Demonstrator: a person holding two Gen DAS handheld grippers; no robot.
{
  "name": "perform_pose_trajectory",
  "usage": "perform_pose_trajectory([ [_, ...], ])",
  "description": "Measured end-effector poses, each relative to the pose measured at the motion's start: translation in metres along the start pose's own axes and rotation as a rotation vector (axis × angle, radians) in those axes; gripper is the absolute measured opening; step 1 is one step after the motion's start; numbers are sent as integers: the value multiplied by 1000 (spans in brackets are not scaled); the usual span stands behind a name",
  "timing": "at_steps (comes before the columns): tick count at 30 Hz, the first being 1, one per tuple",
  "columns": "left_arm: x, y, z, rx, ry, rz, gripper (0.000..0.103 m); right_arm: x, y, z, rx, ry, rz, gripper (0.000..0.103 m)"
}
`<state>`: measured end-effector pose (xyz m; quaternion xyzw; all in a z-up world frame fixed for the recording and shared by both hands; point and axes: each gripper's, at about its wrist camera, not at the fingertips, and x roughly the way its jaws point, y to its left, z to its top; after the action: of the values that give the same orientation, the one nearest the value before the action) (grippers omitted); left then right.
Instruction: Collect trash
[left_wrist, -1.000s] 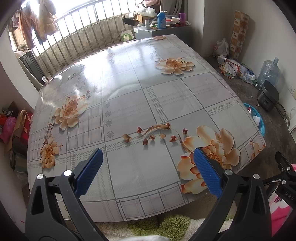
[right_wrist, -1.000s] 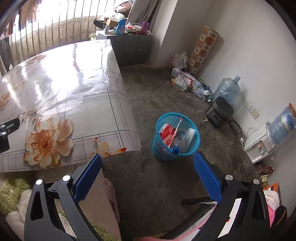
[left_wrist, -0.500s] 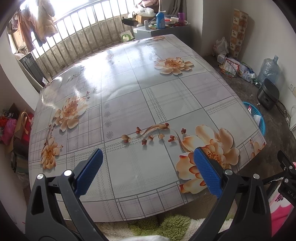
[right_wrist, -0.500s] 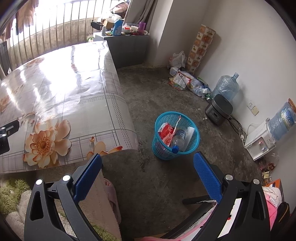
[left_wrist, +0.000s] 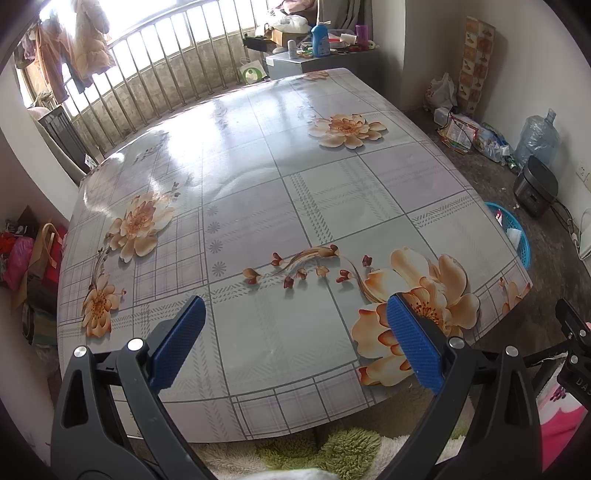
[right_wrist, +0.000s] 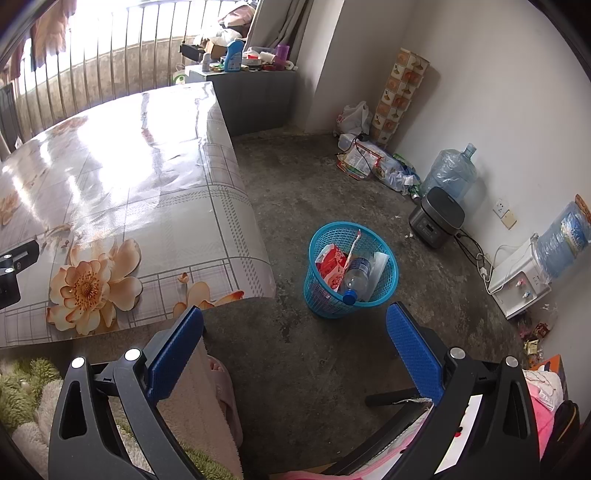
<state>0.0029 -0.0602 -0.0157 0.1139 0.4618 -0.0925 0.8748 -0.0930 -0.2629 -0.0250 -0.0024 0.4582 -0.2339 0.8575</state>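
Trash, a clear plastic bottle and red wrappers, sits in the round blue mesh basket beside the floral tabletop, barely shifted lately, both hand-held grippers wide and empty, suggesting collection is finished.

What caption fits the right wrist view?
Open right gripper faces a blue mesh wastebasket holding a plastic bottle and wrappers.

The changes are slight — both views drift rather than jump. In the left wrist view the table sits a touch lower and nearer than a second ago, and the other claw's black edge has slid down at the right. In the right wrist view the blue basket has shifted slightly up-frame — the table edge too.
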Motion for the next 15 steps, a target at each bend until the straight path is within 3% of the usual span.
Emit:
perform_pose_trajectory([
  [15, 0, 3, 1, 3, -8, 2, 94, 1, 1, 0, 3, 1, 1, 97],
])
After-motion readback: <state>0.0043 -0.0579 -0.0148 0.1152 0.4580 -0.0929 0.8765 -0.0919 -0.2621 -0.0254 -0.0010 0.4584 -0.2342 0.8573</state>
